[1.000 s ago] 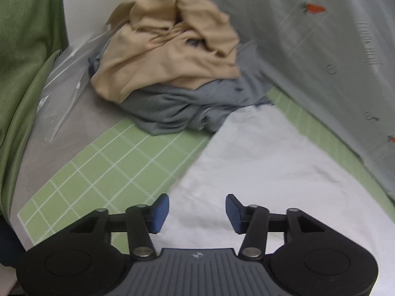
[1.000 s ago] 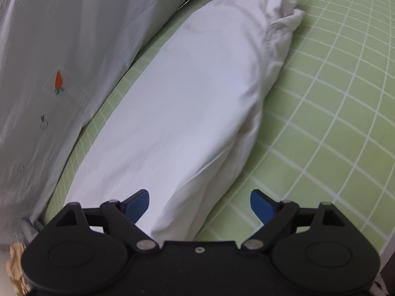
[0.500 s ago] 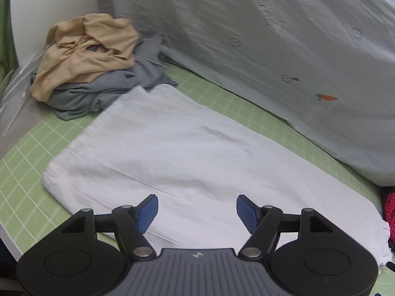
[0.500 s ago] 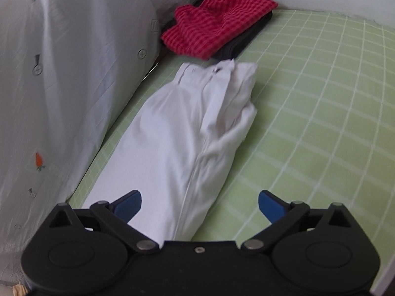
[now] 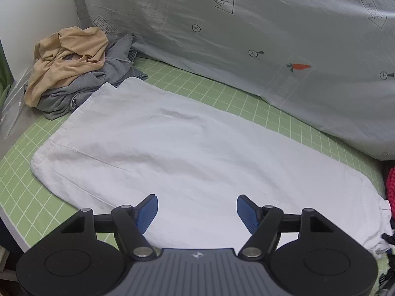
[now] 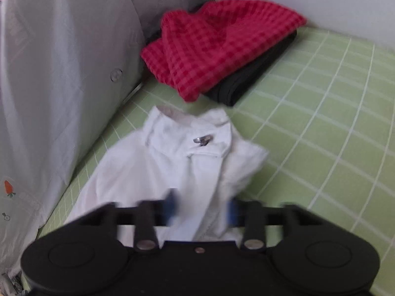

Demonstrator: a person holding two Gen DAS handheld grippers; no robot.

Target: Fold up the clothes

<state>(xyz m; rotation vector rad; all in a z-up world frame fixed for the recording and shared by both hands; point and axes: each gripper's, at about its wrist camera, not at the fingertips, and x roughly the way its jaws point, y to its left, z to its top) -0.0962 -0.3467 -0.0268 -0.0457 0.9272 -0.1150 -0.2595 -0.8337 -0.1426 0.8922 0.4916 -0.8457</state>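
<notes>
Both spread claws, left claw (image 5: 197, 209) and right claw (image 6: 201, 208), are hovering over the white trousers (image 5: 172, 153), risking bunching the waistband.

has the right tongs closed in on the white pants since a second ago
Yes. The right tongs have narrowed: their blue pads, earlier spread wide over the green grid mat, now sit close together at the white pants near the waistband. Blur hides whether they grip.
</notes>
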